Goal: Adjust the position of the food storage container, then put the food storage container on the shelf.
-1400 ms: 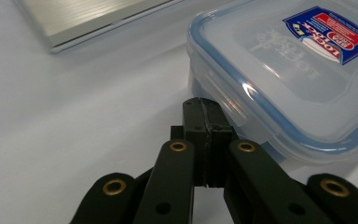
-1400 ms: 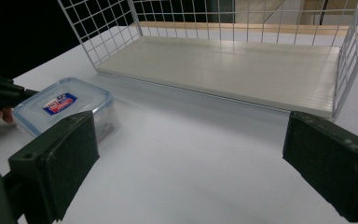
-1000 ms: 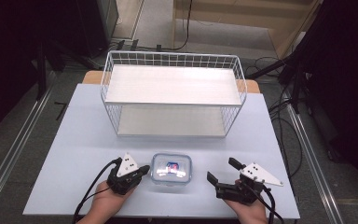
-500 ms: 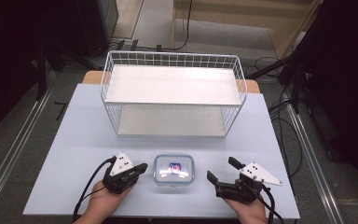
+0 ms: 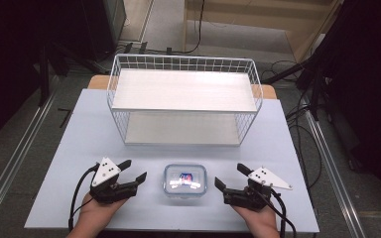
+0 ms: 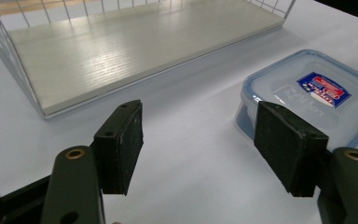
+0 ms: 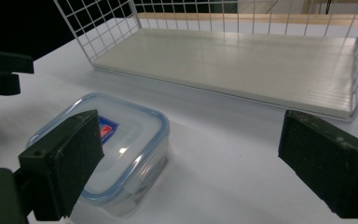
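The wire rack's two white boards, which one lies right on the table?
The lower board: it rests flat on the table inside the wire rack. The upper board sits raised near the rack's rim.

Looking down and forward from above the near edge, taking in the whole tabletop [image 5: 79,148]. Riding low and close, both gripper views facing the wire rack [image 6: 121,51], sharing the lidded container [image 7: 121,154].

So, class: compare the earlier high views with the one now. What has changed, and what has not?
The left gripper has drawn back from the plastic container, and its fingers have just been opening, with nothing between them. The container, the wire rack and the open right gripper stayed put.
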Action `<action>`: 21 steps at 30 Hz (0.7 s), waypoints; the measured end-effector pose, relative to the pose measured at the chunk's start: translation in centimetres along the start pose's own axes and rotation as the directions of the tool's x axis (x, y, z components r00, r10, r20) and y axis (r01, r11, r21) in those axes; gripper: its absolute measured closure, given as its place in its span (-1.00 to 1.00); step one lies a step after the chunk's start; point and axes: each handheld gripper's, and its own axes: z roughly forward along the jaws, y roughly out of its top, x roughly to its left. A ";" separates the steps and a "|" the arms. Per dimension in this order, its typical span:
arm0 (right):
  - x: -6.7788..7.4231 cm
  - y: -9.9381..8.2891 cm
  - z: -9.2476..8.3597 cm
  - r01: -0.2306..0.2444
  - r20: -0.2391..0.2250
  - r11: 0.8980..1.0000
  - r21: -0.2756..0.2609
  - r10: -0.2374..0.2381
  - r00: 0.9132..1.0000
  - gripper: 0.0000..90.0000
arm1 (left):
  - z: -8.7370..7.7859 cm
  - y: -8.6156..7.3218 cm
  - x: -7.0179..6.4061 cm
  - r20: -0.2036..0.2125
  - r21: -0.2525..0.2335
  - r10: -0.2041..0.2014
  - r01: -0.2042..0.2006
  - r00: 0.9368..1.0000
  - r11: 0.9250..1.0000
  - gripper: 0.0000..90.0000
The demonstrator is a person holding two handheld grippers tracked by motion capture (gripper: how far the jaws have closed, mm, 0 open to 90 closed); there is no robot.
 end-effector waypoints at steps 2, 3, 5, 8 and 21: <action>0.3 -0.1 0.4 0.005 -0.002 1.000 0.017 -0.005 1.000 -0.86 | 0.3 0.2 -0.3 0.024 0.007 0.017 -0.017 1.000 1.000 -0.31; 0.5 -0.1 0.6 0.013 -0.007 1.000 0.025 -0.012 1.000 -0.86 | 0.5 0.2 -0.5 0.033 0.018 0.025 -0.026 0.999 0.999 -0.36; 0.8 0.0 1.0 0.018 -0.023 0.999 0.040 -0.017 1.000 -0.84 | 0.9 0.2 -0.8 0.052 0.035 0.015 -0.017 0.999 0.999 -0.43; 1.2 0.1 1.5 0.009 -0.037 0.999 0.049 -0.007 0.999 -0.83 | 1.6 0.2 -1.0 0.071 0.045 -0.016 0.012 0.997 0.999 -0.46; 1.3 1.1 4.0 -0.028 -0.088 0.995 0.101 0.037 0.995 -0.70 | 2.8 0.9 -1.9 0.108 0.077 -0.071 0.063 0.992 0.995 -0.67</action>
